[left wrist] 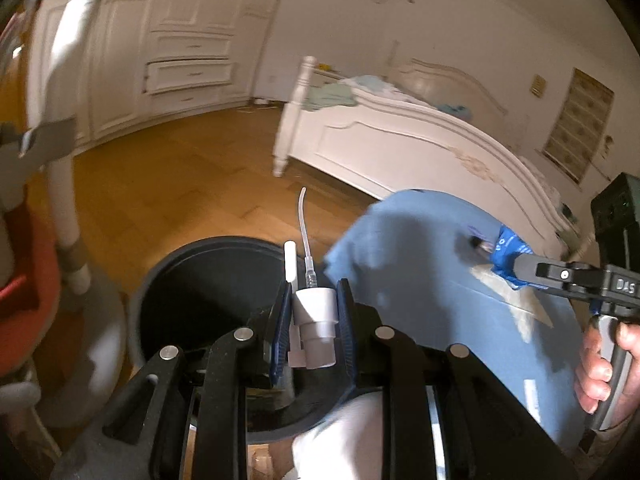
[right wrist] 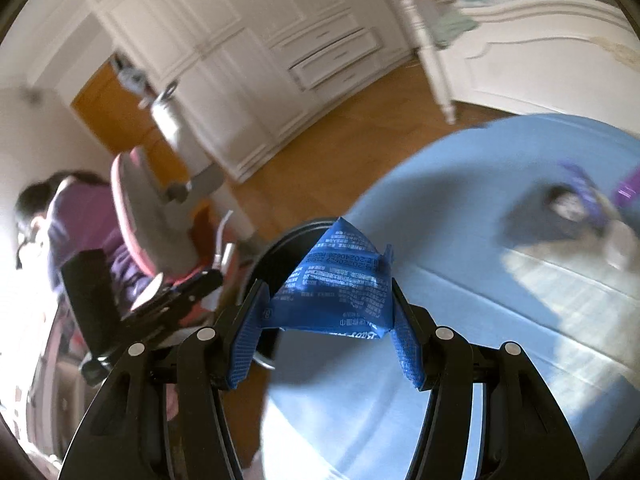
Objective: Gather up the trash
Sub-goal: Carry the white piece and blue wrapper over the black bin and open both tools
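Trash bin [left wrist: 208, 280], dark and round, sits on the floor at lower centre, beside the blue desk [left wrist: 420, 280]. Purple scraps [right wrist: 580, 196] remain on the desk at right, so collecting seems unfinished. Right tool [right wrist: 326, 308] pinches a blue wrapper [right wrist: 336, 284]; left tool [left wrist: 312, 312], nearly closed, grips a white pump nozzle [left wrist: 314, 312], neither dropped yet

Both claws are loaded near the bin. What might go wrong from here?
The left claw pinches the white pump head above the dark bin, but its thin tube could catch the rim. The right claw holds the blue wrapper short of the bin; released now, it might land outside.
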### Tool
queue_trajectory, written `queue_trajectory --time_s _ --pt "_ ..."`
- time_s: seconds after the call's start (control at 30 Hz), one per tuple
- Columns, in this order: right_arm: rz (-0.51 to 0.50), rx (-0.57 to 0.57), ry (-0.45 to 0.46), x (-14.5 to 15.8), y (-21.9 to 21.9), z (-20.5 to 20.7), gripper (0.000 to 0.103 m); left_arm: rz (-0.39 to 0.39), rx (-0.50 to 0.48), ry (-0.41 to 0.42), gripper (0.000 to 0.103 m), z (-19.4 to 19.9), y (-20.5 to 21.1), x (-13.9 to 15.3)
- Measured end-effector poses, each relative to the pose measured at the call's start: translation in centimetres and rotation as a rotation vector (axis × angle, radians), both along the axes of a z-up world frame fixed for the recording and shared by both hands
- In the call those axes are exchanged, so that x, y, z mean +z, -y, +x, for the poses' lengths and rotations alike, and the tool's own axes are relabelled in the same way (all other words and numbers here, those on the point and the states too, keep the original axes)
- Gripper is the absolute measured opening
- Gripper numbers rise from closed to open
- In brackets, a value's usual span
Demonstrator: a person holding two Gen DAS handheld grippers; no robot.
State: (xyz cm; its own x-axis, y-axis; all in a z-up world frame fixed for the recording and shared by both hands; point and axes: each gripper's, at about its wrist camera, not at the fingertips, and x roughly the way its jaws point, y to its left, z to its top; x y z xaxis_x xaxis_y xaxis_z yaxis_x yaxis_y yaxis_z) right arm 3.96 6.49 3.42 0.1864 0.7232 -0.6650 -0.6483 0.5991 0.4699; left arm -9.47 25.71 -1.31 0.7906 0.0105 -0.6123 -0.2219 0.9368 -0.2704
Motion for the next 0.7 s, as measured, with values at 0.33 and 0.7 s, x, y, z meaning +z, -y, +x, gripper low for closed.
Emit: queue_trajectory --time_s 0.33,0.7 --pt "-0.083 0.155 -0.007 -1.6 -10.5 -1.1 0.058 -0.056 0.058 -0.025 0.024 -1.0 -4.0 -2.3" --pt "-0.162 0.193 -0.024 -4.6 -15.3 -1.1 0.058 -0.092 0.07 -0.055 0.024 -0.9 -6.0 -4.1"
